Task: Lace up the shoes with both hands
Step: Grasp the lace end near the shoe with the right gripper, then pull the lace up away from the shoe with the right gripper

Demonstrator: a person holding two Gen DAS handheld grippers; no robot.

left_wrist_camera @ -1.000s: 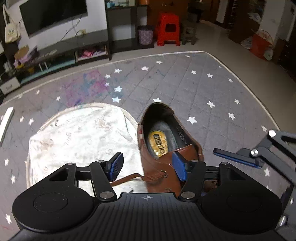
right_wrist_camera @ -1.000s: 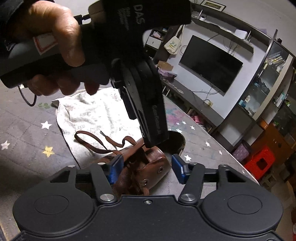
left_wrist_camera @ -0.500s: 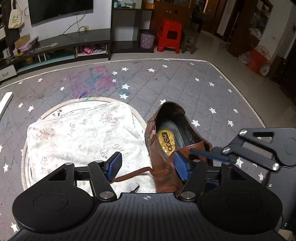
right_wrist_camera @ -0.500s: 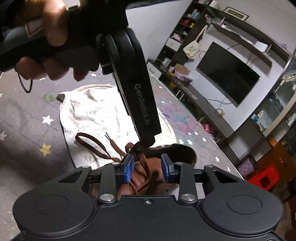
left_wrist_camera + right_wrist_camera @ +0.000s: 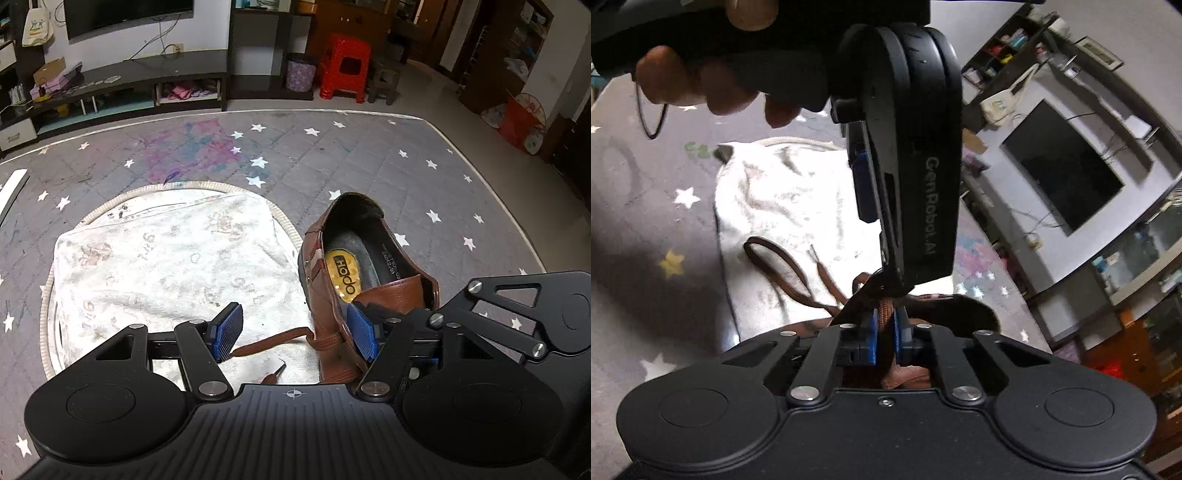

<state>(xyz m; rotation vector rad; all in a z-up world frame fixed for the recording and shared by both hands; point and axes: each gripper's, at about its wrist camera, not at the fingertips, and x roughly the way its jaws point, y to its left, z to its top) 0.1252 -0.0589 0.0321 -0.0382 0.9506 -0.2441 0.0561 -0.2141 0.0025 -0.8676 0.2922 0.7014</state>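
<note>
A brown leather shoe (image 5: pixel 369 254) lies on the star rug, heel away from me, beside a white cloth. My left gripper (image 5: pixel 295 332) is open over the shoe's front, with a loose brown lace (image 5: pixel 273 339) running between its blue pads. My right gripper (image 5: pixel 884 332) is shut on a brown lace (image 5: pixel 884 310) just above the shoe (image 5: pixel 960 306). The other lace end (image 5: pixel 783 258) loops over the cloth. The left gripper's body (image 5: pixel 916 166) and the hand holding it fill the upper right wrist view. The right gripper's linkage (image 5: pixel 509 317) shows at the right of the left wrist view.
The white cloth (image 5: pixel 166 266) lies on a round mat on the grey star rug (image 5: pixel 332 155). A TV stand (image 5: pixel 122 85), a red stool (image 5: pixel 345 66) and cabinets stand along the far wall, well off the rug.
My right gripper has closed from wide open onto the lace at the shoe. The left gripper has stayed open and shifted a little over the shoe's front.
</note>
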